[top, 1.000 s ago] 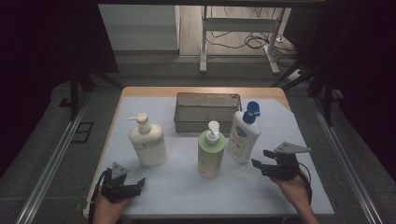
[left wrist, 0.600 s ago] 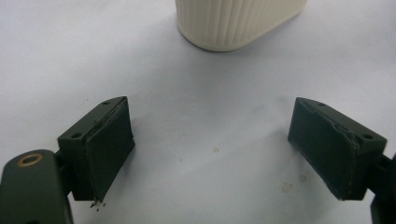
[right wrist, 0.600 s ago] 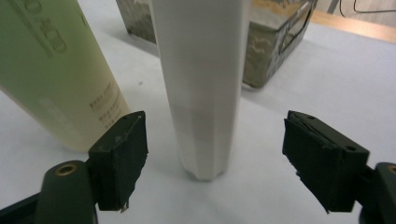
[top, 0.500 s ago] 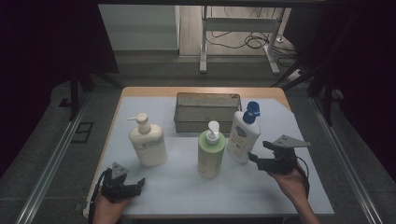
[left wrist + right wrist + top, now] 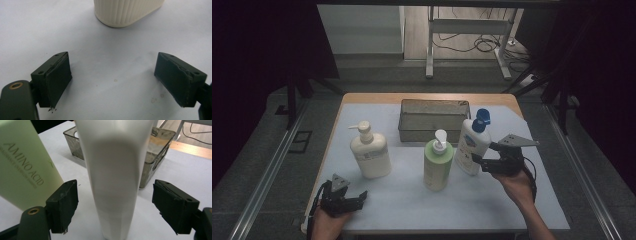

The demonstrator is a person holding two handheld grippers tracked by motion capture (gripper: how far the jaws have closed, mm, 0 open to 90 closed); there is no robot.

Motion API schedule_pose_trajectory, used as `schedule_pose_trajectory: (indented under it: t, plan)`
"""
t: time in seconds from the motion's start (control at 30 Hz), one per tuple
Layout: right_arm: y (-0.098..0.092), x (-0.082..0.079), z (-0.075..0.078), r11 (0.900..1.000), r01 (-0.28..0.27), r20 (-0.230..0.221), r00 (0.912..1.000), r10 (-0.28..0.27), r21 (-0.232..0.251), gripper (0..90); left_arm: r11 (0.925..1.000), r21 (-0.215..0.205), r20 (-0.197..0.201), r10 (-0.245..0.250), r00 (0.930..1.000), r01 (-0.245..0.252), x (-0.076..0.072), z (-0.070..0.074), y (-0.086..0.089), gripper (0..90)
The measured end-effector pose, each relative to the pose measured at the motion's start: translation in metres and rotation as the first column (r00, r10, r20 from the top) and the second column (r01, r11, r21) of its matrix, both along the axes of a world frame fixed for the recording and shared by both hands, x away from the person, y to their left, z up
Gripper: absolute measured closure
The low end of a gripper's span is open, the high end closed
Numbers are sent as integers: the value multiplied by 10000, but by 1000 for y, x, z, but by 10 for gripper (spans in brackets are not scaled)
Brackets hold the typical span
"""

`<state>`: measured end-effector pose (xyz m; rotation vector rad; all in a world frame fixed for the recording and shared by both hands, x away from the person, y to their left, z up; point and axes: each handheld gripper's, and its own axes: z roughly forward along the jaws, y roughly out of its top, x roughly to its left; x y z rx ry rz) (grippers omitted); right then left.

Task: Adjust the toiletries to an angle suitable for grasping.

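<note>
Right gripper view shows the tall white plastic bottle with a blue flip cap (image 5: 115,175) standing upright between the two black fingers (image 5: 62,205) of the right gripper (image 5: 492,161), which are wide apart and not touching it. I take this bottle as the thing to be grasped. It looks smooth and a little slippery, stiff enough for a firm squeeze, and probably top-heavy if full, so a hold around the middle of the body seems safest. Just beside this bottle stands the pale green pump bottle (image 5: 438,162), near enough to be bumped by one finger. Behind the white bottle is the grey metal mesh basket (image 5: 434,106). Well apart from it stands the cream pump bottle (image 5: 370,152), and the left gripper (image 5: 343,197) rests low on the table (image 5: 412,207), its fingers apart and empty.
</note>
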<state>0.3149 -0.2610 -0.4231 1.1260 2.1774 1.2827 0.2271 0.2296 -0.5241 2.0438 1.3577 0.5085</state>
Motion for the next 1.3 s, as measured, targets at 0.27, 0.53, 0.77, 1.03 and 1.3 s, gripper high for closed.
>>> schedule_pose_trajectory:
  t: [0.27,0.53,0.77,1.03,1.3]
  plan:
    - [11,8,7,9999,108,67,9999,-108,-25,214,10000,2,-3,-2,10000,2,0,0,0,135]
    - [22,15,10,9995,261,237,9994,-257,-187,230,10000,-2,-7,-1,10000,1,0,0,0,135]
    - [28,21,10,9986,533,239,9983,-532,-36,274,10000,-1,-9,-3,10000,3,0,0,0,135]
    - [30,22,11,9976,693,355,9970,-695,61,364,10000,-14,-18,2,10000,-2,0,0,0,135]
    - [31,20,14,9968,621,513,9969,-595,-502,388,10000,-19,-21,7,10000,-7,0,0,0,135]
